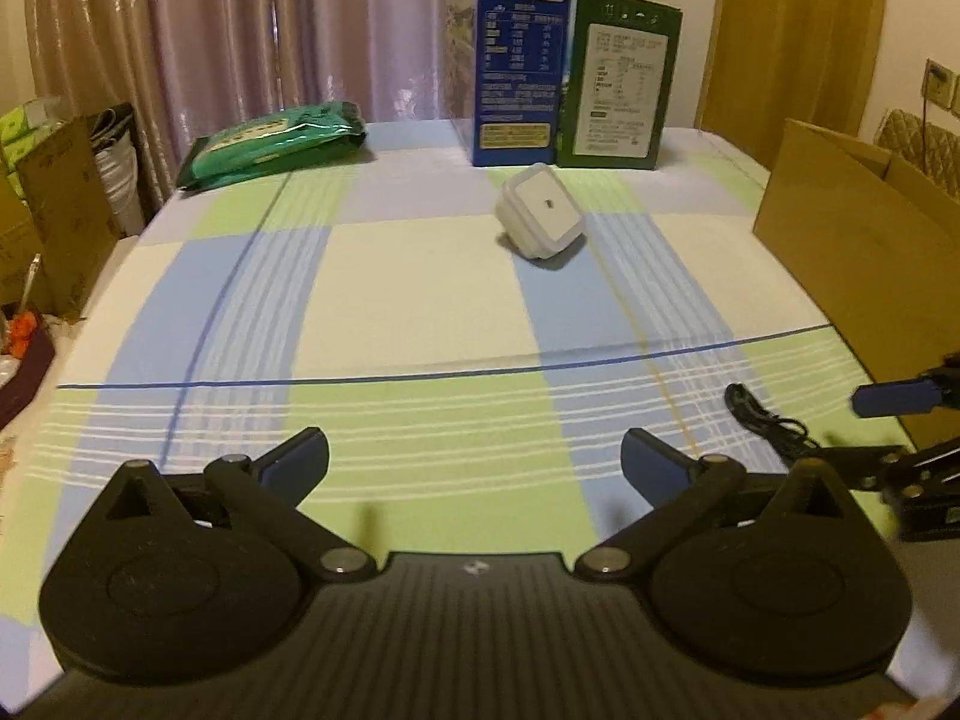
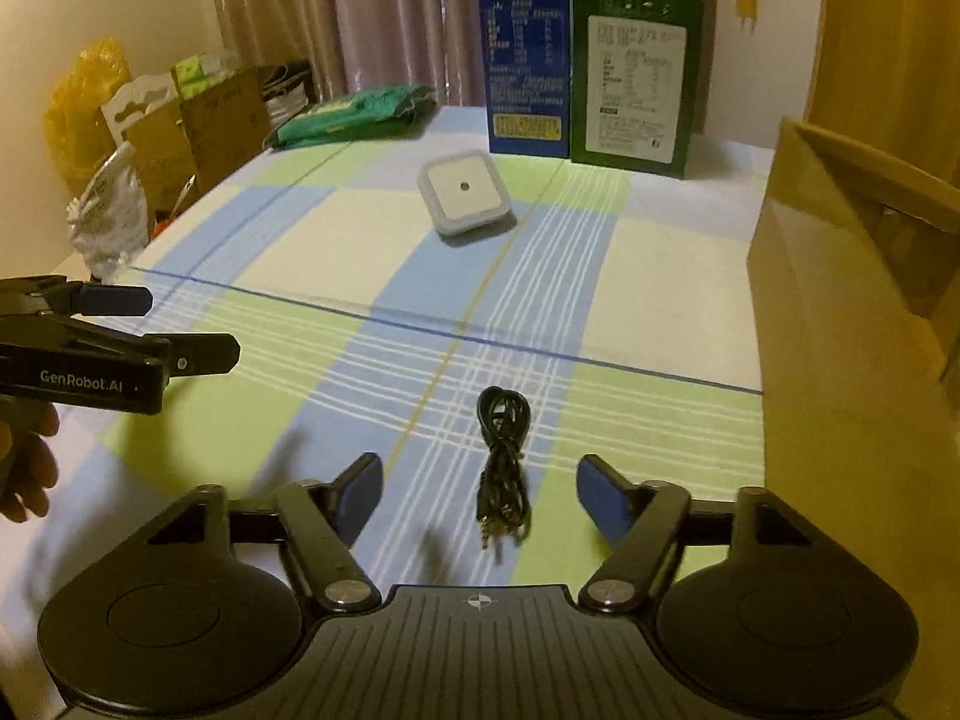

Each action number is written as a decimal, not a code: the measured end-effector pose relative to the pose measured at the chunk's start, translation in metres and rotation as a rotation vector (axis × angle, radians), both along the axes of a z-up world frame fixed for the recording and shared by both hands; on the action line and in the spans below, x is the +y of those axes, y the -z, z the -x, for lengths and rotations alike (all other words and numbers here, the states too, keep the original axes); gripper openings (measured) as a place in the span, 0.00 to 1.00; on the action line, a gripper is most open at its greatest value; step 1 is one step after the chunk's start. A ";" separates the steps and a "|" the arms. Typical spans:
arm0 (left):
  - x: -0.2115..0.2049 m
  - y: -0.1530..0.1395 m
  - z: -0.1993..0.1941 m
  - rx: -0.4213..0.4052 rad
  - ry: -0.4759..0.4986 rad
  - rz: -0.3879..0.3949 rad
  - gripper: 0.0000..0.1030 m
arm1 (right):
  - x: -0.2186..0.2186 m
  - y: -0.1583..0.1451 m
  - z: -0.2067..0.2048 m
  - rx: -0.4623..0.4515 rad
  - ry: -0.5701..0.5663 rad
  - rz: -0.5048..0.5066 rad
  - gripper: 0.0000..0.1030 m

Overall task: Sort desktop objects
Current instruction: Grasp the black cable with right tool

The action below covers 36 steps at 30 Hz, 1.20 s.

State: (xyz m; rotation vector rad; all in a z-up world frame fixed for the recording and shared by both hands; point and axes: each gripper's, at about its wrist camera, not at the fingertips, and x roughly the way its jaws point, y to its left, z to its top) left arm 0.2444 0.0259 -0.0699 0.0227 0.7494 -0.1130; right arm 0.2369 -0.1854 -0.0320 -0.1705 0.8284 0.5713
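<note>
Grippers hover over a table [image 1: 420,300] spread with a checked cloth in blue, green and cream. The left gripper [image 1: 474,456] hangs low above the near part of the cloth, its two blue-padded fingers [image 1: 297,462] spread wide with nothing but fabric between them. The right gripper [image 2: 480,495] points down at a coiled black cable [image 2: 503,462] that lies on the cloth between its fingers; the pads stand clear of the cable on either side, the gap partly narrowed, and no pad touches it. From the left wrist view the same cable [image 1: 762,417] shows just right of the left gripper, with the right gripper's blurred fingers reaching in from the frame's right edge.

Further back, near the middle of the table, a small white square night light [image 1: 540,219] sits tilted on the cloth, well apart from the cable. Behind it a tall blue carton [image 1: 519,60] and a green carton [image 1: 621,84] stand upright side by side at the far edge. A green foil packet [image 1: 276,141] lies flat at the far left corner. An open cardboard box [image 1: 858,240] stands along the table's right side. A person's hand [image 2: 24,468] grips the left gripper's handle at the left edge of the right wrist view. Pale curtains [image 1: 210,30] hang behind the table.
</note>
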 end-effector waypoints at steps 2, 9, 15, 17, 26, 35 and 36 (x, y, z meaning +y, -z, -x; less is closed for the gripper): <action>-0.005 -0.001 -0.001 -0.026 0.023 -0.016 0.99 | 0.003 0.004 -0.004 -0.007 -0.007 0.005 0.64; -0.009 0.001 -0.012 0.035 0.072 -0.006 0.99 | 0.008 0.020 -0.016 0.005 -0.013 0.052 0.53; -0.014 0.005 -0.016 0.050 0.095 0.000 0.99 | 0.013 0.028 -0.021 0.013 -0.026 0.083 0.38; -0.014 0.006 -0.019 0.047 0.093 -0.002 0.99 | 0.014 0.030 -0.020 0.010 -0.032 0.094 0.35; -0.017 0.008 -0.025 0.055 0.119 -0.003 0.99 | 0.017 0.031 -0.019 0.003 -0.041 0.100 0.16; -0.022 0.008 -0.028 0.045 0.150 -0.016 0.98 | 0.017 0.023 -0.019 -0.023 -0.016 0.074 0.12; -0.022 0.009 -0.030 0.045 0.152 -0.017 0.98 | 0.016 0.021 -0.020 -0.029 -0.011 0.066 0.12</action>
